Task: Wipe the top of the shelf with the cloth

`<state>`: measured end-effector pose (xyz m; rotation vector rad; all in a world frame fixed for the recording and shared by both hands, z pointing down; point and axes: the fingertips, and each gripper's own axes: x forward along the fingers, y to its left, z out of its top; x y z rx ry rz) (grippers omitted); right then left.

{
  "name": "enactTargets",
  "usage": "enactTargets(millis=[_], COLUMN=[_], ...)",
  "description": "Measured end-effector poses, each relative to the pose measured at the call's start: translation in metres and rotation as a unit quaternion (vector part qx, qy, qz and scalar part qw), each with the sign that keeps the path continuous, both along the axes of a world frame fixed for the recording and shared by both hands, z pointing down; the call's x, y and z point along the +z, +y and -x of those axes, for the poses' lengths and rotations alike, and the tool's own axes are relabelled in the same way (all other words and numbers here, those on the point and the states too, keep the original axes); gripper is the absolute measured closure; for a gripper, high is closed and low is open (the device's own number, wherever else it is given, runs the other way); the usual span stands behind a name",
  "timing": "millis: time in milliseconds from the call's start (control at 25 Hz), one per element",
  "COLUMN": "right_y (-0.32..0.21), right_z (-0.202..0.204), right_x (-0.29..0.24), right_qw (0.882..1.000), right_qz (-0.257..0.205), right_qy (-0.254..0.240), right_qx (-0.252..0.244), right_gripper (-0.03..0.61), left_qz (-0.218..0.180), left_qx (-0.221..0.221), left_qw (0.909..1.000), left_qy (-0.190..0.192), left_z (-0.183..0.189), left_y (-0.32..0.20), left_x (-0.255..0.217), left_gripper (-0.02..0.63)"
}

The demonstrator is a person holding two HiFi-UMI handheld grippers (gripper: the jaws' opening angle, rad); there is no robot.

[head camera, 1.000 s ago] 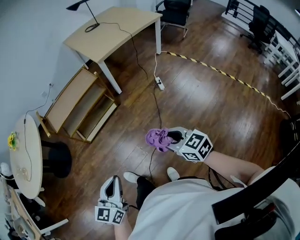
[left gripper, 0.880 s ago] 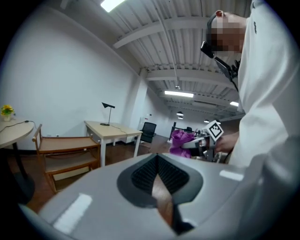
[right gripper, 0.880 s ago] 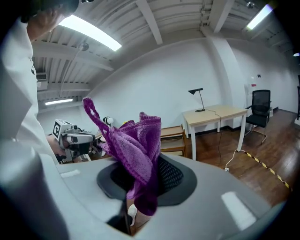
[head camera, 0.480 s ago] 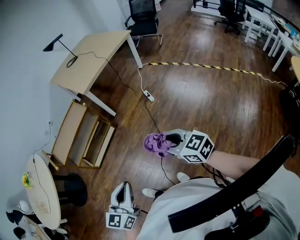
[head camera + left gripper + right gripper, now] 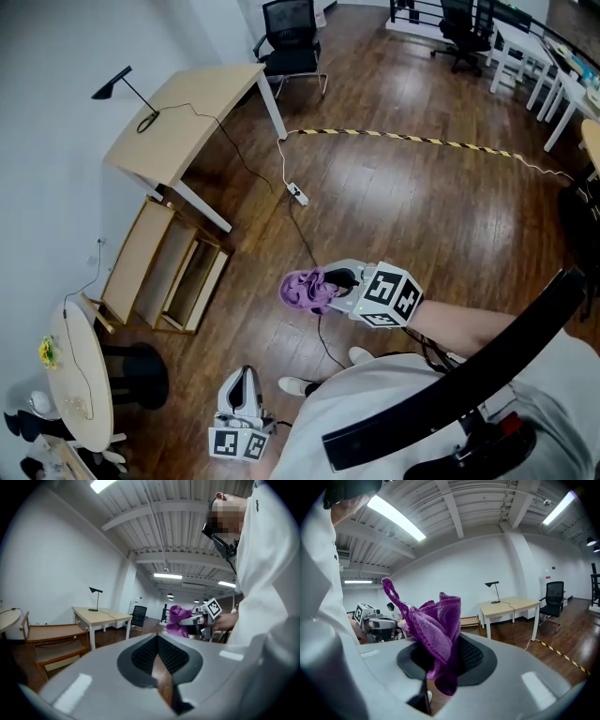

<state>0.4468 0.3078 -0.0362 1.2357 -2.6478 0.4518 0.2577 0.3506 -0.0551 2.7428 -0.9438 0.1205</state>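
Observation:
The low wooden shelf (image 5: 164, 267) stands against the left wall, well away from both grippers; it also shows in the left gripper view (image 5: 54, 639) and, small and distant, in the right gripper view (image 5: 469, 622). My right gripper (image 5: 325, 285) is shut on a bunched purple cloth (image 5: 303, 289), held in the air above the wood floor. The cloth (image 5: 436, 627) spills up out of the jaws. My left gripper (image 5: 245, 375) hangs low by the person's feet, shut with nothing in it. From the left gripper view the cloth (image 5: 179, 619) is seen ahead to the right.
A light wooden desk (image 5: 187, 112) with a black lamp stands beyond the shelf. A power strip (image 5: 297, 194) and its cable run across the floor. A round white table (image 5: 80, 366) and a black stool (image 5: 141, 375) are at the lower left. Yellow-black tape (image 5: 403, 139) crosses the floor.
The head view has swung, so shelf and desk sit more upright at the left. Both grippers keep their poses; the cloth stays in the right gripper.

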Motion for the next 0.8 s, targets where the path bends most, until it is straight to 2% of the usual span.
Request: enactTargets(millis=[560, 800], right_y=[-0.008, -0.014], right_z=[0.011, -0.001], right_x=[0.006, 0.009], right_qw=[0.999, 0.999], right_qz=[0.003, 0.007], right_qy=[0.01, 0.012], right_qx=[-0.036, -0.041], right_gripper=[0.477, 0.477], left_qz=[0.005, 0.011], left_qx=[-0.02, -0.02], left_qw=[0.9997, 0.9996], left_qy=[-0.015, -0.017], left_z=[0.005, -0.008], left_y=[0.009, 0.007], left_x=[0.005, 0.009], left_gripper=[0.595, 0.595])
